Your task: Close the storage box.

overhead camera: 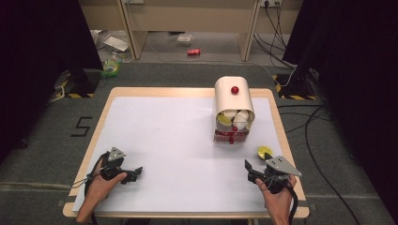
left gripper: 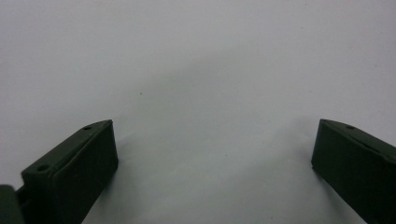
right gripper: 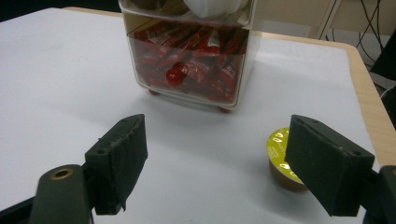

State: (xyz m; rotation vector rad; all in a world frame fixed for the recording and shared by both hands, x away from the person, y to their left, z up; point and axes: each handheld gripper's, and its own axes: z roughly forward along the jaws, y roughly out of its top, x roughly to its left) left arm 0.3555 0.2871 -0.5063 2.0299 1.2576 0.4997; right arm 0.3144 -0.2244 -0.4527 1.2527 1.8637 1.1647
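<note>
My landmark is the cream two-tier dispenser box with red knobs (overhead camera: 233, 110), its clear lower drawer packed with red sachets (right gripper: 196, 56). Nearest my right gripper (right gripper: 215, 163) is the small coffee capsule with a yellow-gold foil lid (right gripper: 280, 154), sitting on the white table mat (overhead camera: 178, 140) in front of the box and off to its right. My right jaws stand wide with nothing between them; the capsule is partly behind one jaw, not centred. If I close from here I would likely clip its rim and tip or skid it toward the table edge. My left gripper (left gripper: 215, 158) rests wide and empty, far left of the box.
</note>
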